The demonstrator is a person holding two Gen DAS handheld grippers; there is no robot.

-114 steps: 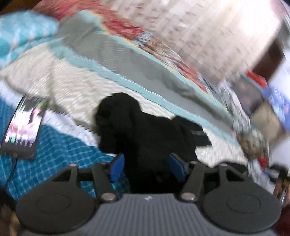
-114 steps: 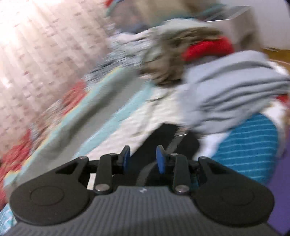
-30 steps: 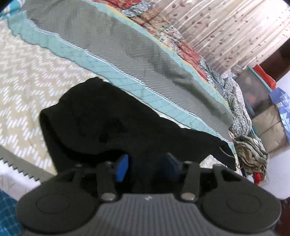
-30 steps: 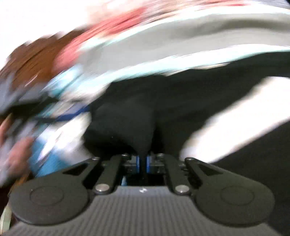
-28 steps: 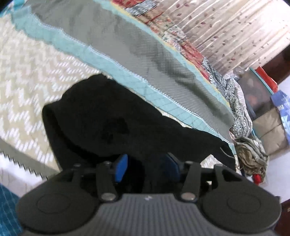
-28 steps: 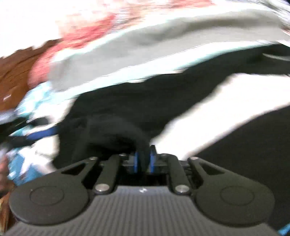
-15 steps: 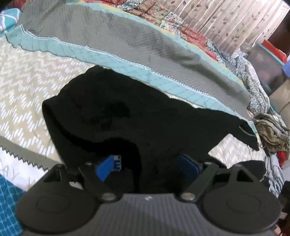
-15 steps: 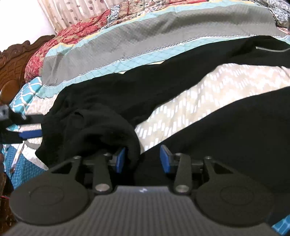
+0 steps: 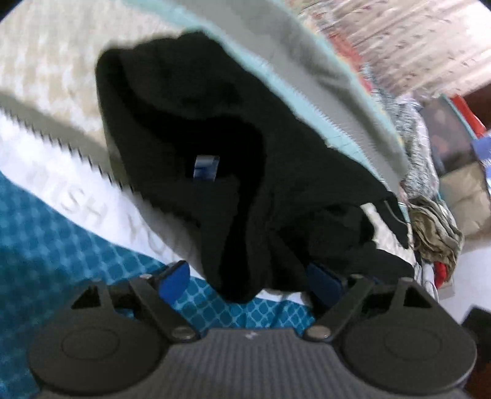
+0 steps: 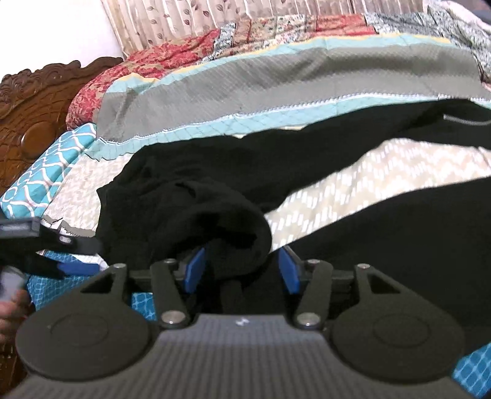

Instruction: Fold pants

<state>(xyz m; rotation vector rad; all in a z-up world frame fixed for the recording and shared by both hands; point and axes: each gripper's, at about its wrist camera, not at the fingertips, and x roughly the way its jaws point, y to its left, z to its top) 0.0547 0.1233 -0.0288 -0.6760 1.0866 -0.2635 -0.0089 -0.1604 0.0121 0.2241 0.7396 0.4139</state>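
Between your left gripper's (image 9: 248,277) just-opened, spread jaws, black pants (image 9: 190,129) lie unpinched on the patchwork bedspread (image 10: 276,83); your right gripper (image 10: 241,270), also just opened, straddles a fold below the carved headboard (image 10: 33,104) and curtain (image 10: 214,15).

A second ago my right claw (image 10: 241,270) was pinched shut on a bunch of the black pants (image 10: 276,159); its jaws had just been opening, and the pads stood clear of the cloth that hung between them. My left claw (image 9: 249,277) had likewise just been opening, from a narrow gap to a wide one, with the waist end of the pants (image 9: 214,153) lying loose between its fingers. It had dropped lower, toward the blue checked bedspread (image 9: 61,245).
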